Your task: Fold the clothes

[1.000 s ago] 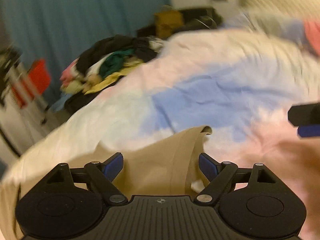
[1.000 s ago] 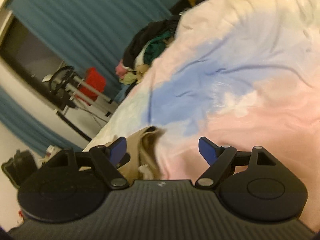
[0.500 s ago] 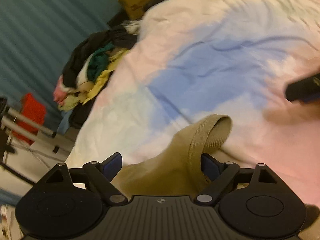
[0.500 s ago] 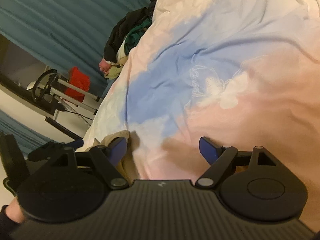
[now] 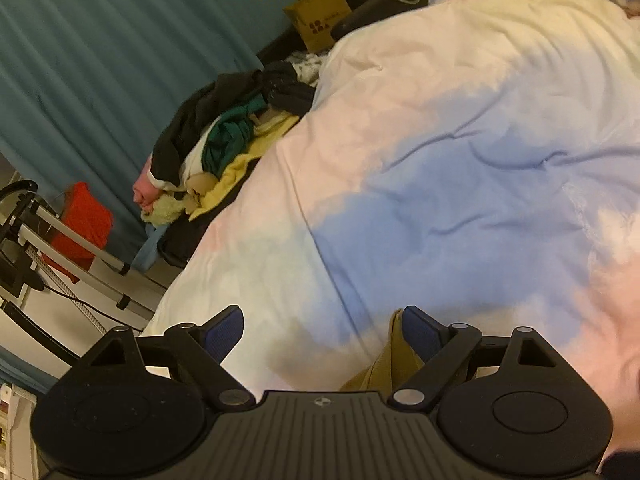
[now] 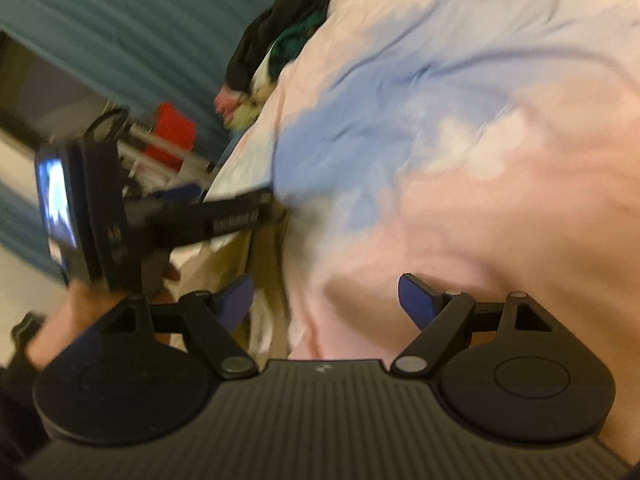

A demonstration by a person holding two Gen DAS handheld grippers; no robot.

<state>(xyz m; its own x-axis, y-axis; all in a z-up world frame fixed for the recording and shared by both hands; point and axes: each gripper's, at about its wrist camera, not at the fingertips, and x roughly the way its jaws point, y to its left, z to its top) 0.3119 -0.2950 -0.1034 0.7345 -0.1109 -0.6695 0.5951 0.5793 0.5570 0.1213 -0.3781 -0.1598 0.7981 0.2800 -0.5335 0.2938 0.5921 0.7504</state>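
In the left wrist view the left gripper [image 5: 320,330] stands wide open, and the tan garment [image 5: 390,360], which filled the gap between its fingers a moment ago, now shows only as a narrow strip against the right finger at the near edge of the pastel duvet [image 5: 460,168]. The blurred right wrist view shows the right gripper [image 6: 326,294] open and empty over the duvet, the tan cloth low at its left under the other tool. Judging by this, the garment is out of both grips, so any next fold needs a fresh hold.
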